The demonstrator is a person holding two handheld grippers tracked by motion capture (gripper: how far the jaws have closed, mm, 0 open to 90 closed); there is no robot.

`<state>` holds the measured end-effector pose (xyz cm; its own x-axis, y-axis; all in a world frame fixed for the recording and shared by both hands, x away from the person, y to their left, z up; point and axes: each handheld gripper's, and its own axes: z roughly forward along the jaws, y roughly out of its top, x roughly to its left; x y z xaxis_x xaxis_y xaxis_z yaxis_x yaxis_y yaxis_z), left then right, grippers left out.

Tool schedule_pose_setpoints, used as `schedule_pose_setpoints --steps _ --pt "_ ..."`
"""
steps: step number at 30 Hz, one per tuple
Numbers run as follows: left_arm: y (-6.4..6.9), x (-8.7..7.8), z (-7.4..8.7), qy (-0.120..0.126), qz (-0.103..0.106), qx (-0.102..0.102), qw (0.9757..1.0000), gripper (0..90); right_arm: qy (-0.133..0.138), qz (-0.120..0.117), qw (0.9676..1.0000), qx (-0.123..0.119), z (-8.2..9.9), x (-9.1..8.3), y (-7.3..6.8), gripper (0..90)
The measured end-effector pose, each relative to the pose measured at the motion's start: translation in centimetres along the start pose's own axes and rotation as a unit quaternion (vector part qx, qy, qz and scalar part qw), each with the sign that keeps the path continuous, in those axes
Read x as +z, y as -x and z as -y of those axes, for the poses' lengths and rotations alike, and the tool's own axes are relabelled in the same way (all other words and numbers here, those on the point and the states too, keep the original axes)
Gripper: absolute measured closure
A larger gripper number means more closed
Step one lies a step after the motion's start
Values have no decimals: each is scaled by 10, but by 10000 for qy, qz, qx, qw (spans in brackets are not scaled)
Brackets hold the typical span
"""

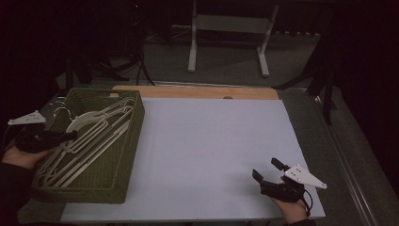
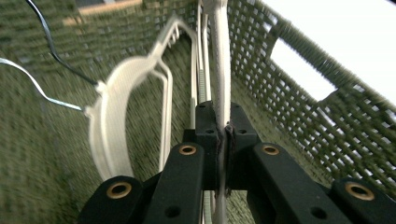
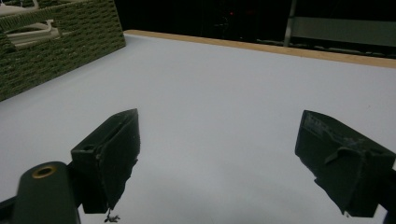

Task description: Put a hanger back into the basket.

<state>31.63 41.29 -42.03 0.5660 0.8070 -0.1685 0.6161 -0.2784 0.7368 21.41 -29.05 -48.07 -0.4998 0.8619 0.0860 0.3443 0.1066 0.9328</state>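
Left claw [image 2: 223, 128] clamped on a cream hanger [image 2: 219, 70] whose long axis runs lengthwise along the green basket [image 1: 123, 155], hooks [image 1: 61, 110] at the far end; right claw [image 1: 268, 172] wide above the desk [image 1: 211, 141]

Left gripper [image 2: 223, 128] view: hanger [image 2: 221, 56] arm cut off by top edge, lower part hidden between jaw pads; second hanger [image 2: 116, 116] blurred, its wire hook [image 2: 42, 88] cut off at left edge. High view: hanger stack in basket [image 1: 117, 188] too dim to count; right hand [image 1: 294, 209] cut off by bottom edge
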Motion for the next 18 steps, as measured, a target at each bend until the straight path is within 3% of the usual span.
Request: schedule_pose_setpoints --steps 8,10,12,14,15,16,18 --pt "-2 13 5 -148 -117 -209 9996 867 -15 -8 10000 5 0 0 0 140" --pt "-1 14 5 -173 -198 -211 9994 865 -25 -15 10000 3 0 0 0 140" --pt "0 13 4 -97 -378 -354 9986 837 -24 -11 10000 2 0 0 0 141" --pt "-1 9 1 26 -600 -606 9964 714 -23 -13 10000 2 0 0 0 140" --pt "-1 6 0 61 -815 -654 9945 641 -26 -13 10000 13 0 0 0 141" --pt "0 2 -1 133 -1039 -610 9926 588 -21 -21 10000 17 0 0 0 140" --pt "5 -9 -3 512 -1305 -608 9883 517 -24 -14 10000 1 0 0 0 140"
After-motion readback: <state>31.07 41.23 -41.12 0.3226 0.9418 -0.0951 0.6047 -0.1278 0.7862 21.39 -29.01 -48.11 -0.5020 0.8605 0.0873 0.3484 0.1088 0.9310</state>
